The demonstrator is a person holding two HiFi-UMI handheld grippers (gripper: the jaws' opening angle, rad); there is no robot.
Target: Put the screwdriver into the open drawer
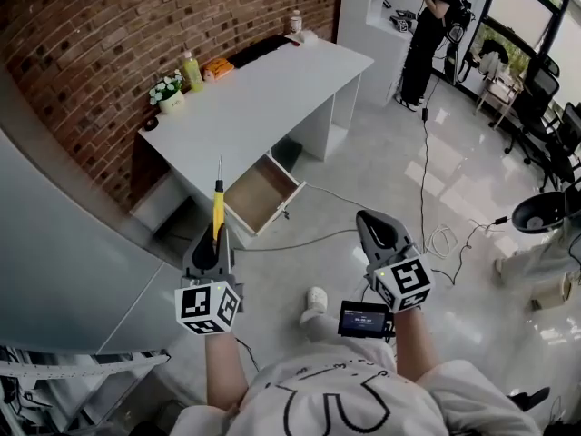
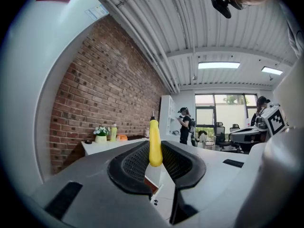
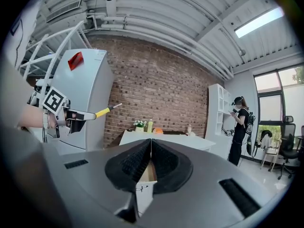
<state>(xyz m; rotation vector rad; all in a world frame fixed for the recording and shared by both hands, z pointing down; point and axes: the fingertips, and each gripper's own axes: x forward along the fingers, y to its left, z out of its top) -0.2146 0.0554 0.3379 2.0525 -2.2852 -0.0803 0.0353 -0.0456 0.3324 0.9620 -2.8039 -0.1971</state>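
Observation:
A yellow-handled screwdriver (image 1: 218,205) sticks forward out of my left gripper (image 1: 215,242), its thin metal shaft aimed at the desk. The left gripper view shows the yellow handle (image 2: 155,144) clamped between the two black pads, so that gripper (image 2: 155,159) is shut on it. The open drawer (image 1: 260,193), wooden inside, juts from under the white desk (image 1: 263,89) just beyond the screwdriver tip. My right gripper (image 1: 368,218) hovers over the floor to the drawer's right. Its jaws meet with nothing between them in the right gripper view (image 3: 151,148), where the screwdriver (image 3: 103,111) appears at the left.
On the desk's far end stand a flower pot (image 1: 169,94), a green bottle (image 1: 192,69) and an orange object (image 1: 218,67). A brick wall runs behind it. Cables (image 1: 427,198) trail across the floor. A person (image 1: 434,25) stands by white shelves; office chairs (image 1: 545,98) are at the right.

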